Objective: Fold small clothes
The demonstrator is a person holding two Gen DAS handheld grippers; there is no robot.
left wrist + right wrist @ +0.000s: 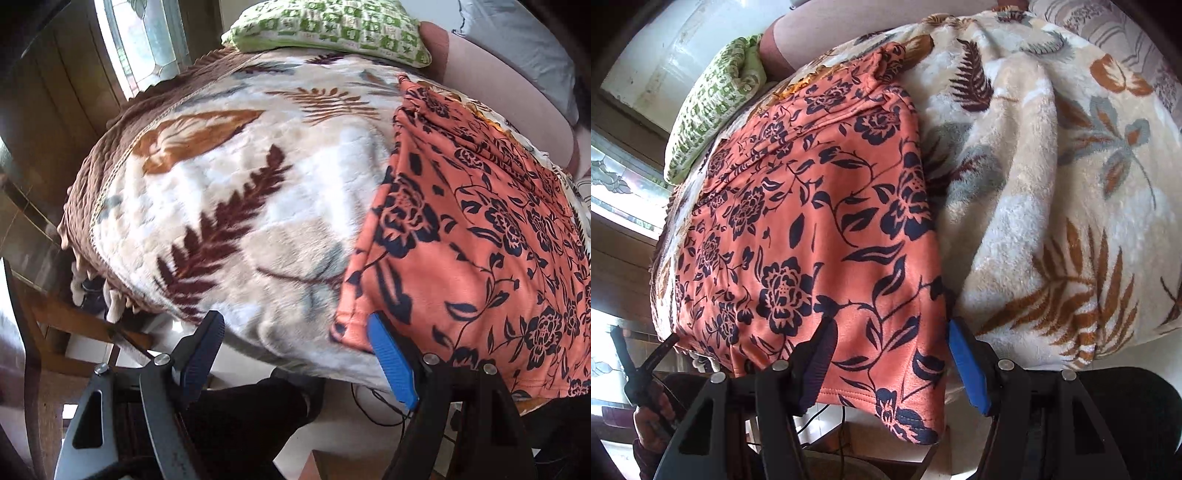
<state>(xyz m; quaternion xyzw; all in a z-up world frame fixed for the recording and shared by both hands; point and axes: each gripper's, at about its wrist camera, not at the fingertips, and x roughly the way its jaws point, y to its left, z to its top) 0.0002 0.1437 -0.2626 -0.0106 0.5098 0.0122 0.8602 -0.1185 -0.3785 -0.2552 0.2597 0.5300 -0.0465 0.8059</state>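
An orange garment [480,236] with a dark blue flower print lies flat on a cream blanket [240,206] with a leaf pattern. Its near edge hangs a little over the blanket's front. My left gripper [295,332] is open above the blanket's near edge, and its blue finger [388,354] is at the garment's near left corner. In the right wrist view the garment [812,221] fills the middle. My right gripper [890,343] is open, and the garment's near right corner lies between its fingers, which do not press on it. The left gripper [646,365] shows at the lower left in a hand.
A green-and-white checked pillow [332,29] lies at the blanket's far end, also in the right wrist view as the pillow [709,110]. A window [144,40] is at the far left. A wooden frame [55,325] stands below left, with cables [373,402] on the floor.
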